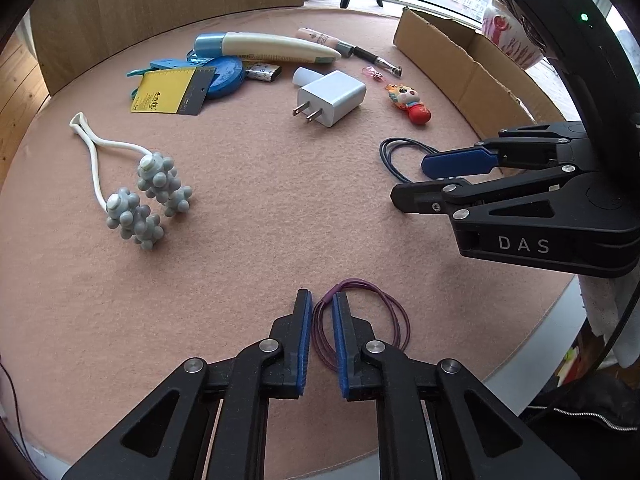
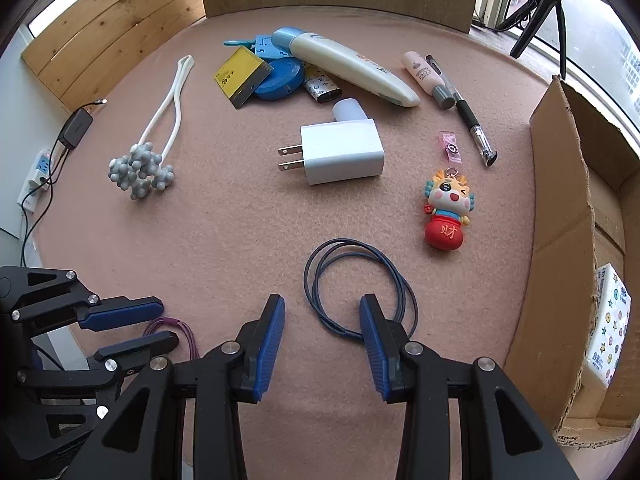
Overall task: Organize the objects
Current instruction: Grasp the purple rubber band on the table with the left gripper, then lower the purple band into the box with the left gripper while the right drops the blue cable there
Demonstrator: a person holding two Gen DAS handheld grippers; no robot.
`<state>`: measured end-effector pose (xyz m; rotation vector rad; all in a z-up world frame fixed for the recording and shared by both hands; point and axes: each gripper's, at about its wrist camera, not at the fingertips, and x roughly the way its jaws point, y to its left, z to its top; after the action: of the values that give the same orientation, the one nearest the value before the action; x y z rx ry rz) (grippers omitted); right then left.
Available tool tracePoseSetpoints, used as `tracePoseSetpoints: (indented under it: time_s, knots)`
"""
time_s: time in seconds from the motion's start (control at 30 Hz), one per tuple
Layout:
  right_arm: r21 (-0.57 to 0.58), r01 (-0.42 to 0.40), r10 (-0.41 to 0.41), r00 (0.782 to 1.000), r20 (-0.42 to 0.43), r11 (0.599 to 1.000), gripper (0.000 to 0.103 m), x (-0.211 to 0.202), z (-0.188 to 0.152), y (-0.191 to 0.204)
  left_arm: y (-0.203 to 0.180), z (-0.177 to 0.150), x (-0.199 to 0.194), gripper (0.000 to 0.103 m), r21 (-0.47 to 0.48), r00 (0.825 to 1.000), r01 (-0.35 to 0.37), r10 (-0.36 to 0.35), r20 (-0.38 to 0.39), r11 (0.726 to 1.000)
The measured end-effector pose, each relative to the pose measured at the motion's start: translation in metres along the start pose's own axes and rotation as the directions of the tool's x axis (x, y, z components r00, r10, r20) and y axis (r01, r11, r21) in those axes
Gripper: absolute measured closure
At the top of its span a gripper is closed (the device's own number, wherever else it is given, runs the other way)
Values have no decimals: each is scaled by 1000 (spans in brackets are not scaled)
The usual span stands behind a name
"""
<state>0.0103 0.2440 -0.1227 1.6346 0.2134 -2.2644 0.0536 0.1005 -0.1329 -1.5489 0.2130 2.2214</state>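
My left gripper (image 1: 322, 300) is low over a purple hair tie (image 1: 394, 312) near the mat's front edge; its jaws are narrowly open with one strand between them. It also shows in the right wrist view (image 2: 164, 322), beside the purple tie (image 2: 182, 330). My right gripper (image 2: 322, 306) is open and empty over the near side of a dark blue hair tie (image 2: 320, 256); it also shows in the left wrist view (image 1: 412, 182) by that tie (image 1: 390, 154). A white charger (image 2: 340, 152), a dragon keychain (image 2: 446, 210), and a grey roller massager (image 2: 140, 172) lie on the mat.
A cardboard box (image 2: 560, 216) stands at the right with a tissue pack (image 2: 608, 328) inside. A cream tube (image 2: 348, 64), blue tape measure (image 2: 280, 78), yellow card (image 2: 240, 76), lighter (image 2: 322, 90), pink stick (image 2: 426, 76), pen (image 2: 474, 124) and pink clip (image 2: 450, 146) lie at the back.
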Motion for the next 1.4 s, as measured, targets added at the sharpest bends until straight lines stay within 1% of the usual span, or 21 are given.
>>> tracePoseSetpoints:
  time_s: [0.03, 0.13, 0.2, 0.23, 0.27, 0.37, 0.57, 0.67, 0.83, 0.93, 1.03, 1.1, 1.2, 1.27, 1.4]
  knots:
    - [-8, 10, -10, 1000, -1, 1000, 68, 0, 0, 1, 0, 0, 0, 95, 1, 1000, -5, 5, 2, 1000]
    - [-46, 56, -56, 998, 3, 997, 73, 0, -2, 7, 1, 0, 0, 98, 3, 1000, -16, 16, 13, 1000]
    - [-50, 57, -56, 998, 5, 997, 84, -1, -3, 7, 3, -1, -1, 99, 2, 1000, -8, 8, 16, 1000]
    - [-50, 61, -61, 998, 8, 997, 87, -1, -4, 6, 5, -1, -2, 99, -6, 1000, -4, 4, 18, 1000]
    - [-47, 64, -63, 998, 13, 997, 93, -2, -5, 4, 8, -1, -2, 99, -19, 1000, 1, 0, 20, 1000]
    - [-3, 39, -39, 999, 19, 999, 99, -3, -8, -5, 18, 0, -3, 100, -61, 1000, 7, -5, 26, 998]
    - [59, 18, -20, 1000, 18, 998, 100, -8, -14, -11, 32, 5, -16, 100, -128, 997, 38, -30, 68, 991]
    - [87, -14, 12, 1000, 28, 996, 100, -15, -17, -13, 36, 9, -27, 100, -148, 994, 64, -50, 95, 987]
    - [157, -94, 79, 992, 94, 983, 100, -46, -20, -28, 36, 23, -49, 100, -158, 985, 106, -81, 154, 982]
    - [196, -132, 104, 984, 146, 972, 100, -69, -22, -41, 27, 39, -57, 100, -139, 975, 138, -110, 193, 981]
    - [232, -153, 111, 976, 186, 961, 100, -90, -24, -57, 15, 57, -63, 100, -113, 964, 176, -149, 218, 978]
    - [255, -152, 98, 972, 213, 955, 100, -102, -25, -69, 3, 71, -64, 100, -90, 958, 197, -172, 231, 976]
    - [287, -122, 50, 968, 245, 950, 100, -117, -27, -88, -18, 92, -62, 100, -54, 948, 228, -208, 242, 972]
    - [312, -99, 17, 967, 253, 945, 100, -121, -29, -102, -35, 107, -58, 100, -29, 940, 250, -236, 246, 968]
    - [367, -76, -22, 967, 254, 927, 100, -126, -35, -132, -70, 135, -49, 100, 23, 928, 279, -276, 251, 960]
